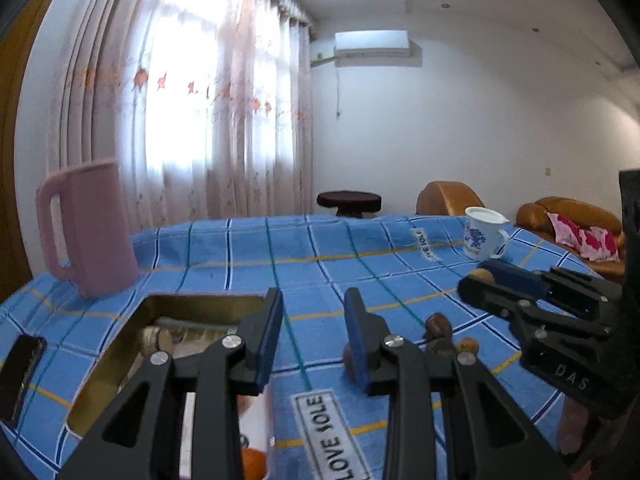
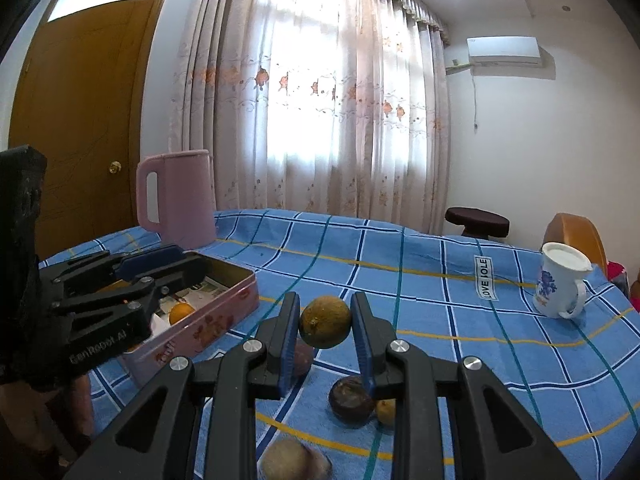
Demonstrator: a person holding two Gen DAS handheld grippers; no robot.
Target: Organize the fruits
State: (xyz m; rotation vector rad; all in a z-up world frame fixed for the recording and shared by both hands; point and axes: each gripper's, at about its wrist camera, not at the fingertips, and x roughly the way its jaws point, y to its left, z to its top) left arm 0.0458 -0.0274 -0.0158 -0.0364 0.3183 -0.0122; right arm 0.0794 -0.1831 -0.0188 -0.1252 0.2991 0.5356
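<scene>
Gripping a round yellow-green fruit [image 2: 325, 322] between its blue pads, the right hand-held gripper [image 2: 325, 330] holds it at the centre of the right wrist frame, raised above the bench [image 2: 420, 320] with its blue checked cloth. Below the held fruit, toward the lower middle of that frame, lie a dark purple wrinkled fruit [image 2: 351, 401], a small yellow fruit [image 2: 385, 411] touching its right side, and a blurred pale brownish fruit [image 2: 294, 460] at the bottom edge. A further dark fruit shows partly behind the left pad.

At the left of the frame sits an open pink rectangular tin box [image 2: 208, 320] with an orange fruit [image 2: 181, 313] inside among printed paper. The left hand-held gripper [image 1: 312, 334] hovers over that box with its jaws spread wide and nothing between them; in the left wrist frame its fingers fill the lower middle, the box's gold interior [image 1: 132, 344] to their left.

Behind the box stands a pink plastic jug with a handle [image 2: 176, 200]. A white mug with blue print [image 2: 560, 286] stands at the right of the bench, well apart from the fruits.
</scene>
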